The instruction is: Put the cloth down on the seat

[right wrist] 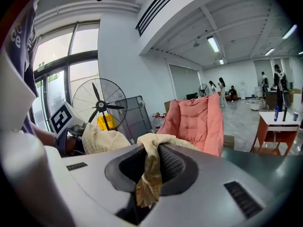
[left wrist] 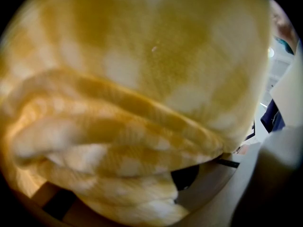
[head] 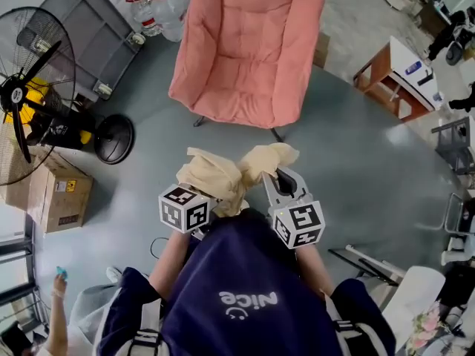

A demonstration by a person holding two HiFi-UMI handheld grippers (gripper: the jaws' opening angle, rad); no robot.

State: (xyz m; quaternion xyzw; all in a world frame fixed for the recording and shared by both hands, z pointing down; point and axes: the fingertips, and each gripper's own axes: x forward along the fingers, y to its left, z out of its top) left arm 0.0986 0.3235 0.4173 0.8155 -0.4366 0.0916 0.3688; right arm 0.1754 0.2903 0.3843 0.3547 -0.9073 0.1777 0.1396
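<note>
The left gripper (head: 191, 209) and right gripper (head: 281, 182) each pinch the bunched pale-yellow checked cloth (head: 221, 175) at frame centre, short of the padded pink armchair seat (head: 241, 87) above, so releasing early would likely drop it onto the grey floor (head: 356, 169).

Bright daylight; fisheye edges, close folds blurred.
</note>
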